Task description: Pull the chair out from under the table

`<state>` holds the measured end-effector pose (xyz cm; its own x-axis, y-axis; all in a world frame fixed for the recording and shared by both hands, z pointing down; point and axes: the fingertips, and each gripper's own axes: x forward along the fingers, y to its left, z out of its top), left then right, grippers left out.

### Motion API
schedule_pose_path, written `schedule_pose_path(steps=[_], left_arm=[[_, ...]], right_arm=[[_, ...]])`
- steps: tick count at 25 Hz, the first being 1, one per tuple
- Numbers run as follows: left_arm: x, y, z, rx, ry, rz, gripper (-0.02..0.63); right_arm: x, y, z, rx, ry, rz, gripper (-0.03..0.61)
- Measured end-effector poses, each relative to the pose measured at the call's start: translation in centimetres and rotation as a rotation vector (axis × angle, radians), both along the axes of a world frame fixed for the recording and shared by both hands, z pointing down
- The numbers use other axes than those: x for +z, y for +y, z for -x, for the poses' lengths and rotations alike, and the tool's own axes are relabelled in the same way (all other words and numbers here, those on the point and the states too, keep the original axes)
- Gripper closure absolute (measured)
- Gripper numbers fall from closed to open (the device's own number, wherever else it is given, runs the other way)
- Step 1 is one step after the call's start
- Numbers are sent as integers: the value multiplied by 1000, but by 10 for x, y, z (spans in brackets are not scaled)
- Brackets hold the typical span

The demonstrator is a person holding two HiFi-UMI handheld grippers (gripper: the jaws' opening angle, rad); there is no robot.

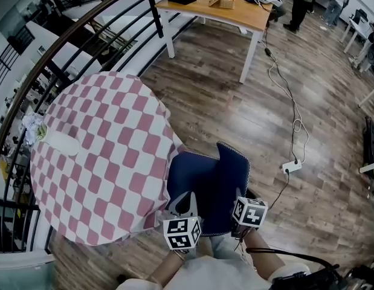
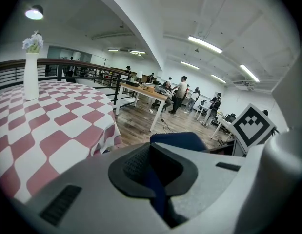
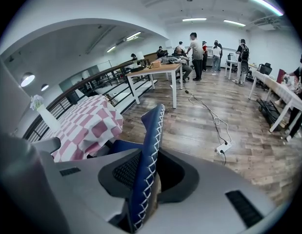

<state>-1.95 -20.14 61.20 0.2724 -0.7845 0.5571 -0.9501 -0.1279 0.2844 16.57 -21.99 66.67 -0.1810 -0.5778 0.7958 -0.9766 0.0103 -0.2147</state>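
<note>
Left hand-held gripper [image 1: 187, 203] overlaps chair [image 1: 205, 180], partly under tablecloth [image 1: 96, 156].

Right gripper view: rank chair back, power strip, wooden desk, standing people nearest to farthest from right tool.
1. chair back, between jaws of right tool
2. power strip, floor at right
3. wooden desk, middle distance
4. standing people, beyond desk

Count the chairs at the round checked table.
1: a blue padded chair, at the near right edge of the red-and-white checked round table. Others may hide beneath the cloth.
</note>
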Motion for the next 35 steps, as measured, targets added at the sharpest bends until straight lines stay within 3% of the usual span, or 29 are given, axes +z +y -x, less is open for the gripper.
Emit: schedule_pose_path(steps=[35], left_arm=[[4, 19, -45, 50, -5, 8, 612]], right_arm=[[-2, 31, -94, 117, -1, 11, 492]])
